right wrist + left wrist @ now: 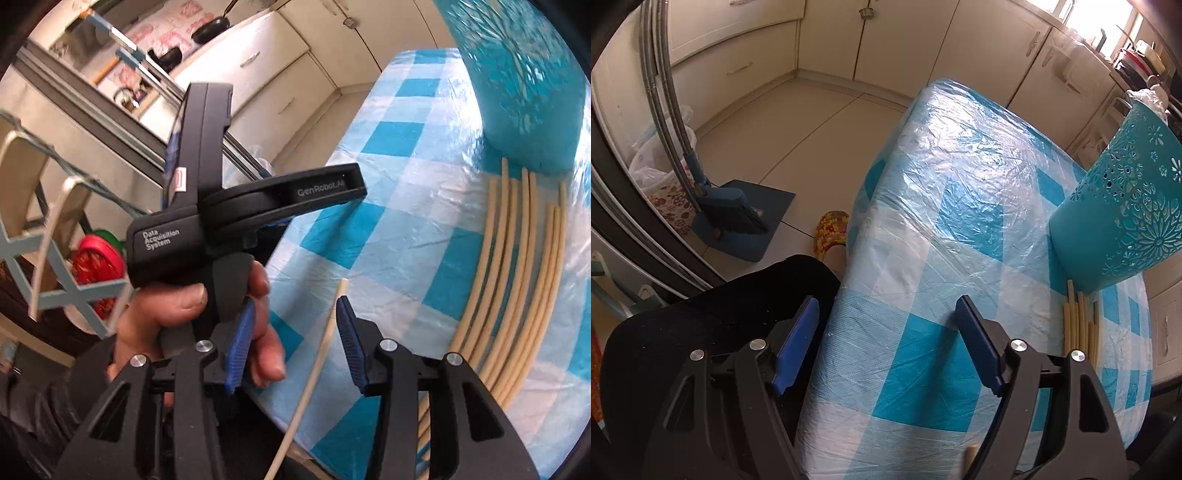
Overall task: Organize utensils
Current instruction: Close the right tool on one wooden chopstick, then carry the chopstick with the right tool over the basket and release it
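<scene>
Chopsticks [517,280]: pale row lying on the checked surface [399,206], just near of the teal basket [1137,206].
Loose chopstick [314,369]: nearer, alongside the right claw's [291,347] pad.
Claws: both spread, left claw [886,317] empty.
Handling: likely light, stiff, slippery; pinch mid-length.

The basket [1126,206] serves as landmark: its top runs out past the right edge of the left wrist view, and in the right wrist view it is blurred and cropped at the top, its pattern unreadable. Below it, the near ends of the chopsticks [509,280] vanish behind the right gripper [293,347]. One loose chopstick [314,373], left of that bundle, leaves the bottom edge. The left gripper [886,325] hides the table [923,258] edge nearest the camera. Items on the counter behind the basket are too small to identify.
</scene>
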The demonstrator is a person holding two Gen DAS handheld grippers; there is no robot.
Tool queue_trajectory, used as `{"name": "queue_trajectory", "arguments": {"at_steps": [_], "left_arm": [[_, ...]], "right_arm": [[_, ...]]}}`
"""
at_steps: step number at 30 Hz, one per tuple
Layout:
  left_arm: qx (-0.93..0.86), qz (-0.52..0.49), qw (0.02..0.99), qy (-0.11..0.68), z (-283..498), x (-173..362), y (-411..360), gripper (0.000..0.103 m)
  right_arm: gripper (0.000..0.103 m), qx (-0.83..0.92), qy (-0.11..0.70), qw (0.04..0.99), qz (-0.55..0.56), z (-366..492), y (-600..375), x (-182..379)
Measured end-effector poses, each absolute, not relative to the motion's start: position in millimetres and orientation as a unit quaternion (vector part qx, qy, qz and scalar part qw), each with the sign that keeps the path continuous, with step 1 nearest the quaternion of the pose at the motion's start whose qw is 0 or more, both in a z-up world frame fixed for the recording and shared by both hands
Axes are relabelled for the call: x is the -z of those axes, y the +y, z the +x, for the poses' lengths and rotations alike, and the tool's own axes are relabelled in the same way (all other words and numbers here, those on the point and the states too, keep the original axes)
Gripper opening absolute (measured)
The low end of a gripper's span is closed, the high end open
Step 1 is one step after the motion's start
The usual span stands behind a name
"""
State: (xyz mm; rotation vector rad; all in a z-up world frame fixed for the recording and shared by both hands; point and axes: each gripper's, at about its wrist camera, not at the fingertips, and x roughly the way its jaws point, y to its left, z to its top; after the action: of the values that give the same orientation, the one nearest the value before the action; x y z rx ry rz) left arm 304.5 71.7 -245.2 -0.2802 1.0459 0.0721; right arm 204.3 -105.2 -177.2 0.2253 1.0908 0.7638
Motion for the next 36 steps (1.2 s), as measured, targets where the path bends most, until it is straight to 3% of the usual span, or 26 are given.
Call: {"name": "queue_trajectory", "arguments": {"at_steps": [7,11,22,24,26,32,36], "left_arm": [[-0.07,-0.09,0.886,0.45,284,220,72,0.073],[-0.077,-0.106,0.894,0.428,278,208,82,0.079],[-0.069,-0.144,0.888,0.432,280,215,95,0.08],[-0.069,-0.144,0.889,0.43,279,215,96,0.08],[-0.067,-0.144,0.89,0.427,279,216,96,0.08],[-0.063,-0.144,0.893,0.421,277,216,94,0.08],[-0.059,-0.13,0.895,0.424,279,218,87,0.08]], "right_arm": [[0.029,-0.291,0.497,0.816,-0.045,184,-82,183],[0.028,-0.274,0.493,0.824,-0.047,181,-80,177],[0.021,-0.238,0.5,0.827,-0.097,173,-90,194],[0.009,-0.248,0.487,0.827,-0.128,168,-81,195],[0.006,-0.251,0.482,0.827,-0.141,164,-78,195],[0.006,-0.305,0.456,0.835,0.041,178,-130,149],[0.006,-0.321,0.314,0.882,0.141,194,-191,55]]}}
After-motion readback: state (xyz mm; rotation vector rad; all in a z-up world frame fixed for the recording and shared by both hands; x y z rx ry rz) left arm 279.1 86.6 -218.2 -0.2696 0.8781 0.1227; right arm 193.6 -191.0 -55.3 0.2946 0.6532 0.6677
